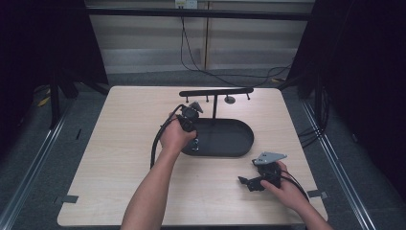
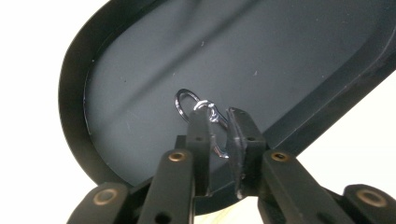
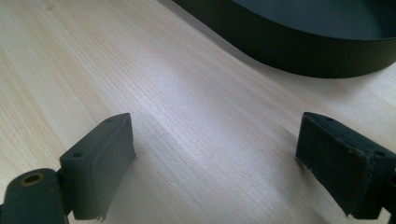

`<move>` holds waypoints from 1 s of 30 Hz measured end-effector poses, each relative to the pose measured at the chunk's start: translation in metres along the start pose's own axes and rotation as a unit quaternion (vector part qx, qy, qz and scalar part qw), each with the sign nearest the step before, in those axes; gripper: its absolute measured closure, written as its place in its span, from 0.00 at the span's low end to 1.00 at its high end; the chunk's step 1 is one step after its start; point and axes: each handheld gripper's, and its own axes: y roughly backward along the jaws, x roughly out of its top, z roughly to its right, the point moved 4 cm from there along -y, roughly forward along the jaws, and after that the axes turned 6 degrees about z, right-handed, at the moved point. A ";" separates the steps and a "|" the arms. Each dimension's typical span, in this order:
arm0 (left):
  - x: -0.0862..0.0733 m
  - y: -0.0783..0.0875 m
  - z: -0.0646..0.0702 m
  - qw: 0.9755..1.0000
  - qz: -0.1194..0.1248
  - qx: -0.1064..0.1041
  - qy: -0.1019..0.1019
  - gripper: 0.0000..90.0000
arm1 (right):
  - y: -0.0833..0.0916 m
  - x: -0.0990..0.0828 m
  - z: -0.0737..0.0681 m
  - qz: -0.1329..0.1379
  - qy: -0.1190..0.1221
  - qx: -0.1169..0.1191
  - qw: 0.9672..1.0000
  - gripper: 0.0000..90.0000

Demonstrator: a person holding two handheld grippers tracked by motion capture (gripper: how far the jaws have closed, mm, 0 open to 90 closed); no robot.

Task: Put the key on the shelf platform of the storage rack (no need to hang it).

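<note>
A black oval tray [image 1: 237, 139] lies at the table's middle, with a T-shaped black rack [image 1: 215, 92] rising from its far edge. My left gripper [image 1: 195, 146] points down into the tray's left end. In the left gripper view, a small silver wire loop with a clasp [image 2: 187, 100] rests on the tray floor [image 2: 233, 56]. Its clasp end lies in the narrow gap of my left gripper [image 2: 220, 116], against one pad; the other pad stands just off it. My right gripper [image 1: 246, 184] rests on the table at the front right. Nothing is between the wide-open fingers of my right gripper [image 3: 215, 123].
The light wooden table [image 1: 119, 167] has bare room on its left half and along the front. The tray's wall [image 3: 303, 51] lies just beyond my right gripper. Small pegs hang from the rack's bar. Cables run across the floor behind the table.
</note>
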 end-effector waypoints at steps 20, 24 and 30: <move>-0.005 0.007 0.002 1.000 0.029 -0.006 0.000 0.61 | 0.000 0.000 0.000 0.000 0.000 -0.001 1.000 0.12; -0.006 0.009 0.004 1.000 0.027 -0.009 0.000 0.53 | 0.000 0.000 0.000 0.000 -0.001 0.000 1.000 0.12; -0.008 0.011 0.006 0.999 0.033 -0.010 -0.003 0.47 | 0.000 0.000 0.000 0.000 0.000 0.000 1.000 0.12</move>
